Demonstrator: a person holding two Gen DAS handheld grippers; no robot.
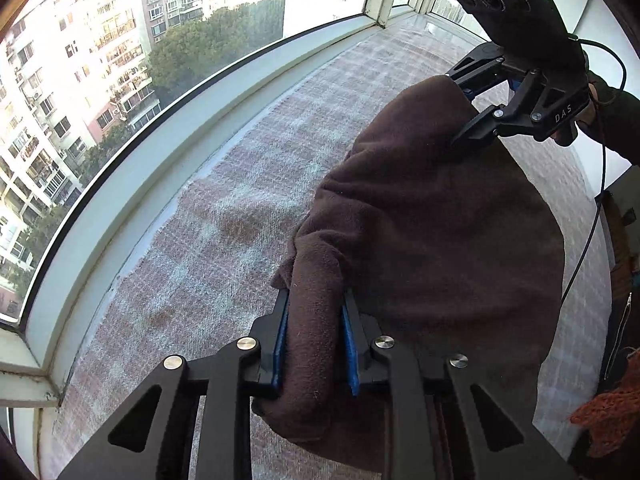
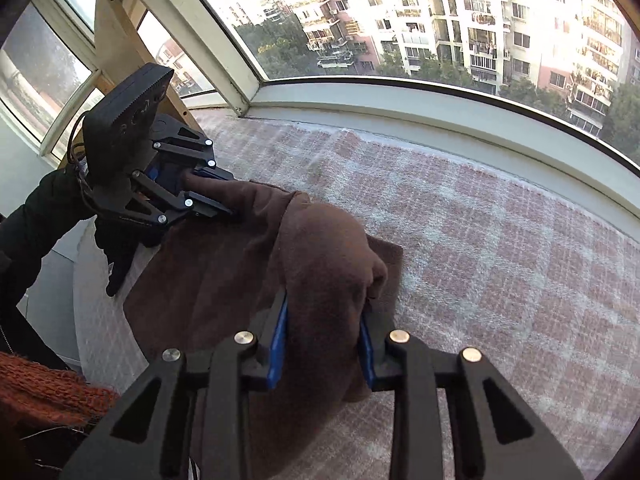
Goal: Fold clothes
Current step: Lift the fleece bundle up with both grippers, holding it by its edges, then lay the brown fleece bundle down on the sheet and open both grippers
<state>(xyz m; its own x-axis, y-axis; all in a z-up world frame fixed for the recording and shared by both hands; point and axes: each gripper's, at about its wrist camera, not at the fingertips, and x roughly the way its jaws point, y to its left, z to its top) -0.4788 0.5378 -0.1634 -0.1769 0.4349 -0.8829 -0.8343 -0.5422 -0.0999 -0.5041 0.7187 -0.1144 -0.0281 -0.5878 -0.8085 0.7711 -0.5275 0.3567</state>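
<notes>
A dark brown fleece garment (image 1: 432, 240) hangs bunched between my two grippers above a pink-and-white plaid blanket (image 1: 224, 216). My left gripper (image 1: 315, 300) is shut on one bunched end, its blue pads pressing the cloth from both sides. My right gripper (image 1: 454, 108) grips the far end at the upper right. In the right wrist view my right gripper (image 2: 325, 300) is shut on a thick fold of the garment (image 2: 224, 272), and my left gripper (image 2: 234, 196) clamps the other end at the left. The lower part of the garment rests on the blanket (image 2: 480, 248).
A curved white window sill (image 1: 132, 184) and glass border the blanket's far side. An orange knitted item (image 1: 608, 412) lies at the near edge, seen also as orange knit (image 2: 40, 392). A dark-sleeved hand (image 1: 608, 108) holds the right gripper, with a black cable (image 1: 596, 216) trailing.
</notes>
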